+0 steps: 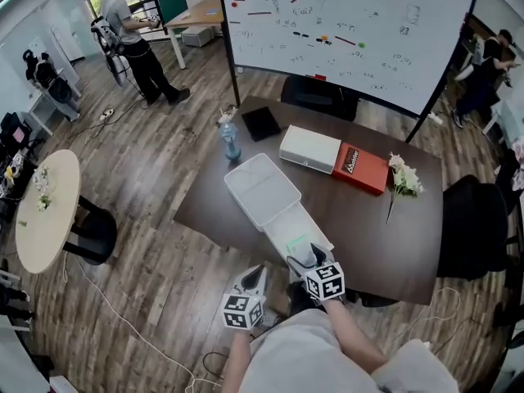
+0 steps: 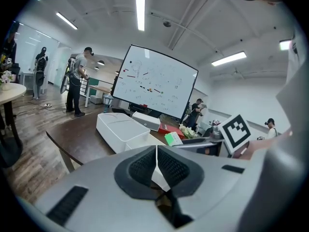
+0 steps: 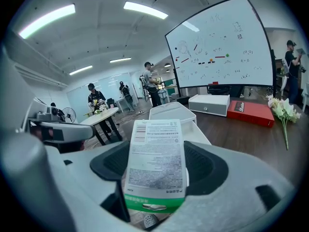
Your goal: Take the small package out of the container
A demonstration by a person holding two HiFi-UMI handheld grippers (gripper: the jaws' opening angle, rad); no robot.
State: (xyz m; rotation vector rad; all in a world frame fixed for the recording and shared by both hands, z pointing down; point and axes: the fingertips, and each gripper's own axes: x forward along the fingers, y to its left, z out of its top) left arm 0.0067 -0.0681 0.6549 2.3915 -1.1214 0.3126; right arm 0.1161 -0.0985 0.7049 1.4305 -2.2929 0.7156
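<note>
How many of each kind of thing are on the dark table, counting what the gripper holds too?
Boxes: 2, white box, red box
Container: 1
Bottle: 1
Flowers: 1 bunch
Black pad: 1
Package: 1, in right gripper
Total: 7

The room is lit brightly and evenly by ceiling strip lights (image 2: 140, 9), which are blown out to pure white in both gripper views. Only soft, faint shadows are cast. A pale sheen is seen on the wooden floor (image 1: 164, 162). The whiteboard (image 1: 344, 31) is rendered bright but not washed out. Strong wide-angle distortion is shown in every view: the whiteboard's straight edges are bowed, and the corners are cut off by black vignetting. The left gripper (image 2: 156, 166) and right gripper (image 3: 157, 163) are rendered soft in the near foreground, while the middle distance is kept sharper. The fine print on the package (image 3: 155, 149) is not resolved.
</note>
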